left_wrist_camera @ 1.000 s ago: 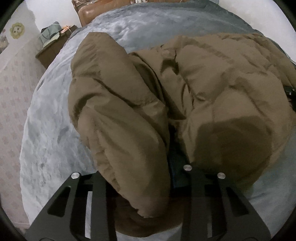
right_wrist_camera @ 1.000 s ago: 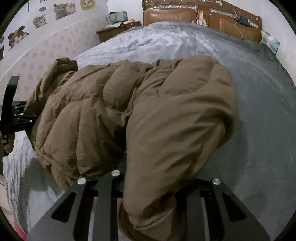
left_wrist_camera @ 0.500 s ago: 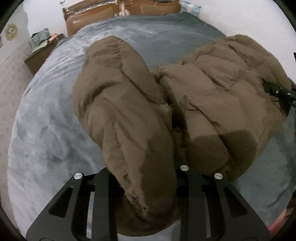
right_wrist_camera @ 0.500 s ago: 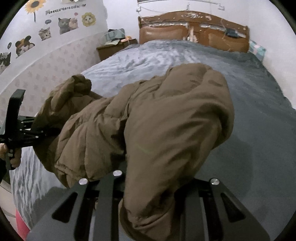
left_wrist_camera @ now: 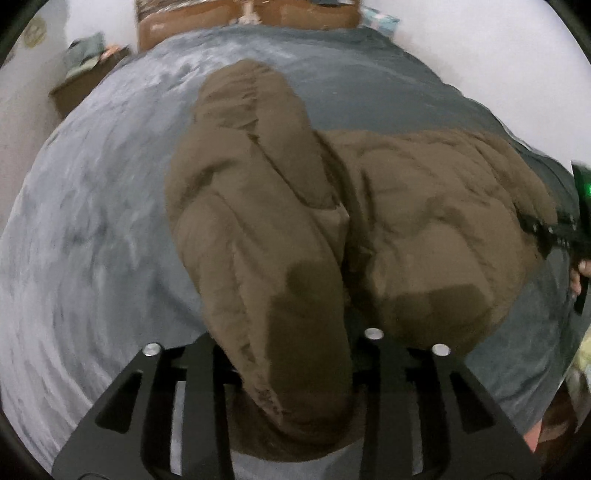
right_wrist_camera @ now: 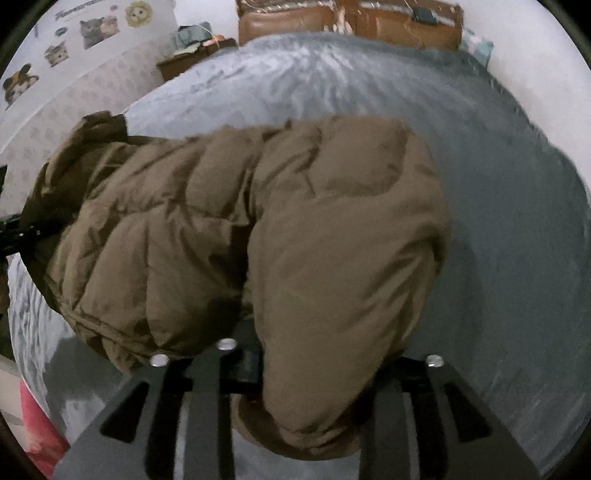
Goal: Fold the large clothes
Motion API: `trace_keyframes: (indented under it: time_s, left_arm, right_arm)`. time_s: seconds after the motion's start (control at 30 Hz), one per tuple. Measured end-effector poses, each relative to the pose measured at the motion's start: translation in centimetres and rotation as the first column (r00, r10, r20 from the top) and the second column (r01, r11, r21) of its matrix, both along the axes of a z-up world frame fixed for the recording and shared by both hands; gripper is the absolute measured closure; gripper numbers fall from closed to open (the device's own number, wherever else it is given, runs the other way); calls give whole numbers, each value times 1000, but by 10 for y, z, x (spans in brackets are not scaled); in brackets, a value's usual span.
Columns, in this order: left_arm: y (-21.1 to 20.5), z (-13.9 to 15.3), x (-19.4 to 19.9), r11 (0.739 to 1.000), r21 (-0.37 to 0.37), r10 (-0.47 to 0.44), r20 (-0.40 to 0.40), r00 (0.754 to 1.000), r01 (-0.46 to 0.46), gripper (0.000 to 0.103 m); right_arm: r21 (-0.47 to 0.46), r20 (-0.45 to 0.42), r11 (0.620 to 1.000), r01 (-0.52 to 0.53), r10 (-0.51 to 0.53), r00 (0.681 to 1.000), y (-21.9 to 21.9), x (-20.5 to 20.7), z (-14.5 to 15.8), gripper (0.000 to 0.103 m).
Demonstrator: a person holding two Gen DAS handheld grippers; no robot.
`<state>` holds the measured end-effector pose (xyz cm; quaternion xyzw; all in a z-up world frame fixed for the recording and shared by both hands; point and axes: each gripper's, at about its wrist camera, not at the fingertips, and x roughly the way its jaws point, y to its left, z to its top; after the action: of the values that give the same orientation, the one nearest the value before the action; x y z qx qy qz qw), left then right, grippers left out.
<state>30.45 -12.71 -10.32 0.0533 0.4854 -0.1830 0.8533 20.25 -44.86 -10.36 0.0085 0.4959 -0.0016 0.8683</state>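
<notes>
Brown puffer jacket [left_wrist_camera: 406, 206] hangs above grey bed [left_wrist_camera: 92, 221], a bunched part between each gripper's fingers: left gripper [left_wrist_camera: 291, 387], right gripper [right_wrist_camera: 306, 398], both just opening. Wall-sticker lettering at 11 o'clock: unreadable.

Bed [right_wrist_camera: 517, 221] with a grey plush blanket [left_wrist_camera: 92, 221], filling most of both wrist views. Brown padded headboard [right_wrist_camera: 369, 22] at 12 o'clock, against a white wall [left_wrist_camera: 480, 40]. Dark wooden nightstand [right_wrist_camera: 177, 66] at 11 o'clock beside the bed, bearing a heap of greenish cloth [right_wrist_camera: 192, 35]. Cat and flower stickers [right_wrist_camera: 96, 26] on the wall at 10 to 11 o'clock, above pale patterned wallpaper [right_wrist_camera: 74, 107]. A patterned pillow [right_wrist_camera: 476, 46] at 1 o'clock by the headboard. A red item [right_wrist_camera: 37, 424], blurred, at 8 o'clock.
</notes>
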Motion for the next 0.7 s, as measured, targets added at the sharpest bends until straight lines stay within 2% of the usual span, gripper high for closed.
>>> trace_keyframes:
  time_s: [0.03,0.07,0.1,0.2,0.43,0.5,0.6,0.7]
  left_arm:
    - [9,-6,13,1000,6,17,-6,1000,-17,54]
    - [15,-12,6,999,20,39,-9,999,-39,44]
    - [20,-17,-1,998,38,58,-5,998,-58,39]
    - [35,-22,-17,994,61,94,-1,996,-94,14]
    - [85,-21,-37,978,89,185,33,982,-187,8]
    - [96,-13,-47,977,81,195,46,980,-198,7]
    - [112,0,-74,972,99,202,101,974,-212,5]
    - [115,16,-100,969,100,210,155,965,-227,3]
  right_arm:
    - [5,-2,1000,7,-7,1000,-3,-2,-3,60]
    - [5,1,1000,8,-8,1000,-4,-4,-4,54]
    - [-2,2,1000,5,-5,1000,-4,-6,-7,46]
    - [-15,-6,1000,15,-15,1000,-6,-5,-11,38]
    - [15,1,998,68,-68,998,-6,-17,-4,30]
    - [8,10,997,83,-83,997,-9,-28,-1,16]
    - [6,45,994,112,-112,993,-16,-48,5,15]
    - [-37,58,979,202,-200,978,-28,-67,8,15]
